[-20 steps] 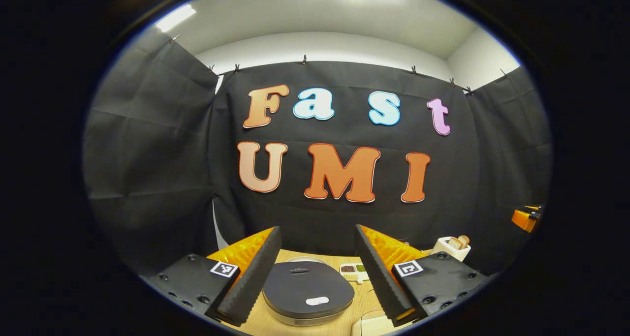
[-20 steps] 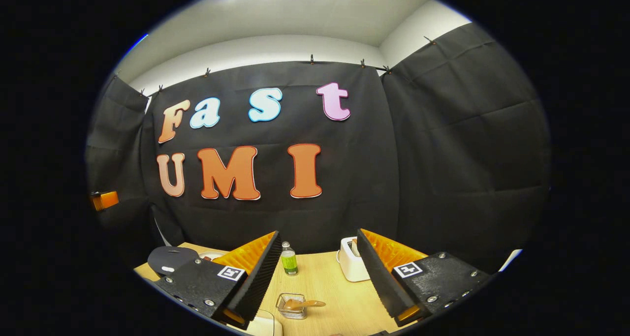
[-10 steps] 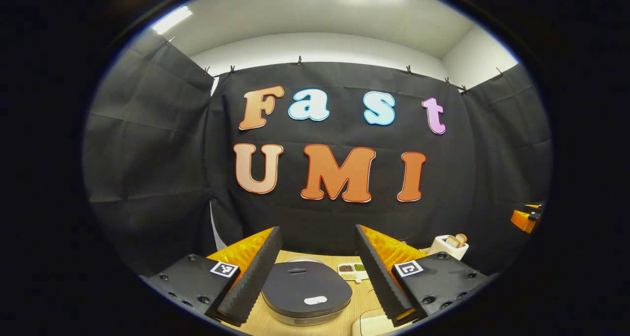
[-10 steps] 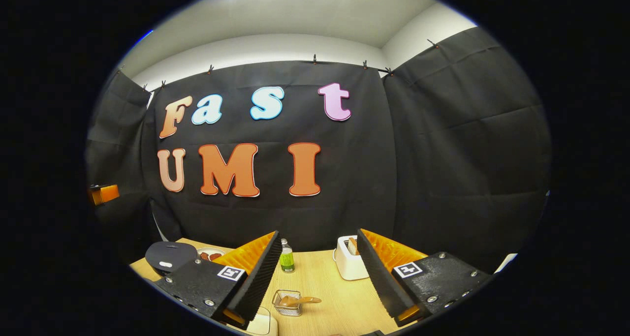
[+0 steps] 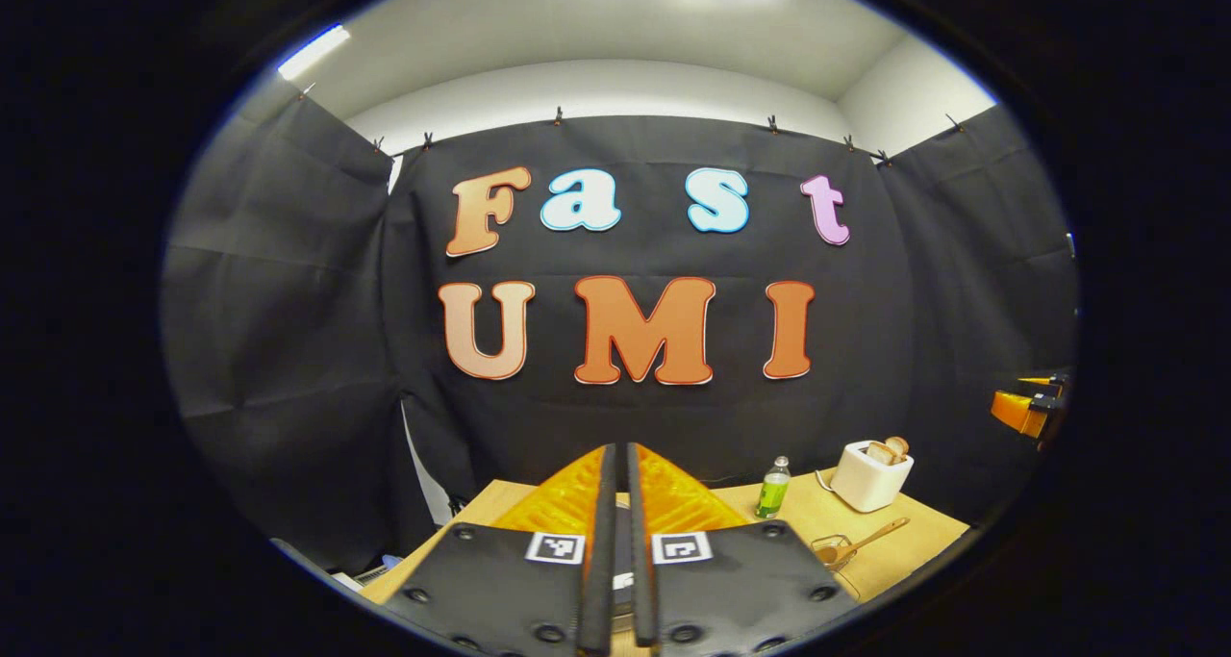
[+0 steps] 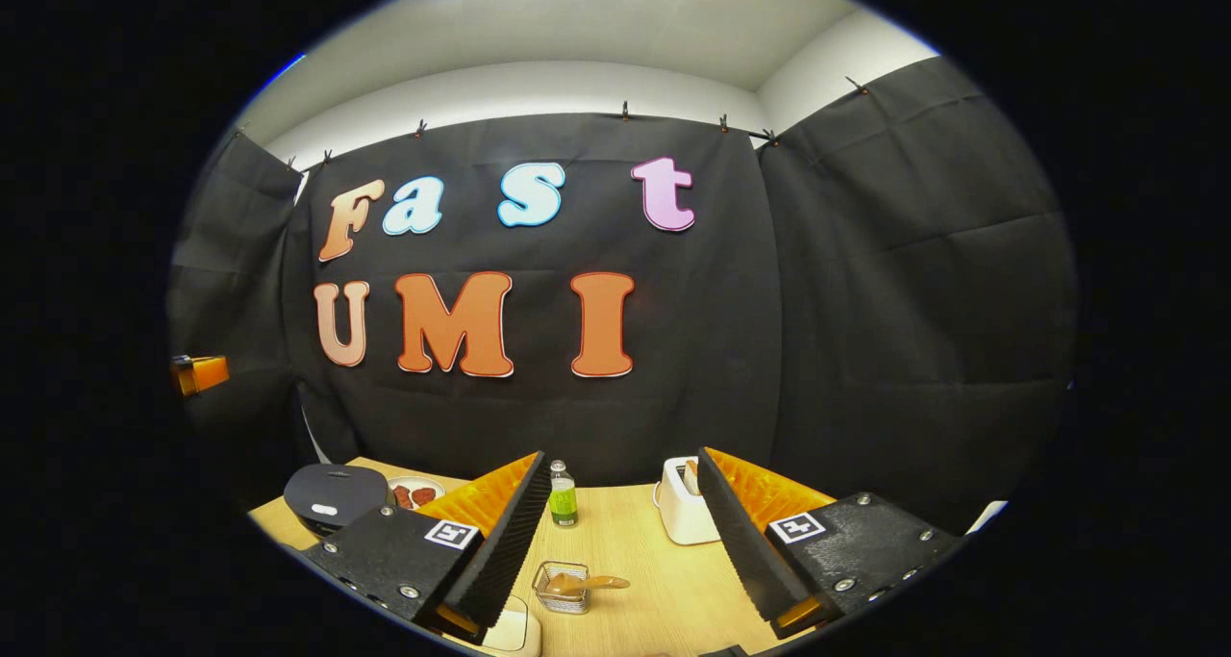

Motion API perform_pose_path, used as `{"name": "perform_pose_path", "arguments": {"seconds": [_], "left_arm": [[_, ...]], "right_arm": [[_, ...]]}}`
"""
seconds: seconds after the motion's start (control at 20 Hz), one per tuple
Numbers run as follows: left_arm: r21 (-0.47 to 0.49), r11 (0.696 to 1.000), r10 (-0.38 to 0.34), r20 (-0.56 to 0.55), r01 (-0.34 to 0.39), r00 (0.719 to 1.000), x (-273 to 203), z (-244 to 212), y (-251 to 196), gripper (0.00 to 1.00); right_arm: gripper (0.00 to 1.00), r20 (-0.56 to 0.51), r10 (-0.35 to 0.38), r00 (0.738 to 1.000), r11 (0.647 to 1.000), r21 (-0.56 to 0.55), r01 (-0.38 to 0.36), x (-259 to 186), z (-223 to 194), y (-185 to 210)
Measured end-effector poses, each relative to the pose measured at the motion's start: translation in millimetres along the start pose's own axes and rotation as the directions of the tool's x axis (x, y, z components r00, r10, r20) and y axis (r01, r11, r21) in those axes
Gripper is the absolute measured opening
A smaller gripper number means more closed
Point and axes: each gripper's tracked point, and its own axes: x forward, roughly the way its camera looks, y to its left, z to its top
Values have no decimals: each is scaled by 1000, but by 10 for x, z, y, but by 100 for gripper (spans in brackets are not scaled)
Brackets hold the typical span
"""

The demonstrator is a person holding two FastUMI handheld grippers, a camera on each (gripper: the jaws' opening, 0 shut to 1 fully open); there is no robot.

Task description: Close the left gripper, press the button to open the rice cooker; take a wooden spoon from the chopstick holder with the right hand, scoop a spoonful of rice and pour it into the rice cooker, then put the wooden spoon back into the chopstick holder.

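Now the left gripper (image 5: 615, 542) has its two fingers drawn together, only a thin slit between them, with nothing held; it hangs above the near-left part of the table (image 5: 923, 532), and its fingers cover what lies straight below. Past them in the left gripper view stand a green bottle (image 5: 772, 489) and a white toaster (image 5: 870, 475) with bread in its slots — nearer, a wire holder (image 5: 829, 551) with the wooden spoon (image 5: 866, 542) leaning out to the right. The right gripper (image 6: 625, 532) is spread wide and empty, above the table's middle. Between its fingers in the right gripper view sits the holder (image 6: 563, 588), the spoon (image 6: 589, 584) lying across its rim. Off to the left sits the rice cooker (image 6: 334, 496), dark lid down, a small plate (image 6: 415, 492) just beside it.
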Motion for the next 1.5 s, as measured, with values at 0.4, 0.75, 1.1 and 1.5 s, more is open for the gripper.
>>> {"name": "perform_pose_path", "arguments": {"seconds": [0.4, 0.75, 1.1, 1.5], "left_arm": [[-86, 995, -59, -189, 43, 980, 277, -664, -83, 4], [-62, 995, -93, -386, 75, 918, 604, -1613, -173, 4], [-86, 994, -107, -532, 72, 840, 706, -2397, -168, 4], [-99, 991, -134, -587, 93, 798, 708, -2667, -116, 0]], "right_arm": [[94, -29, -10, 1000, 1000, -5, 9, -29, -106, -21], [94, -84, -74, 994, 997, -9, 74, -108, -293, -281], [94, -114, -139, 984, 990, -7, 139, -237, -385, -502], [95, -131, -148, 980, 989, -29, 145, -277, -441, -512]]}}
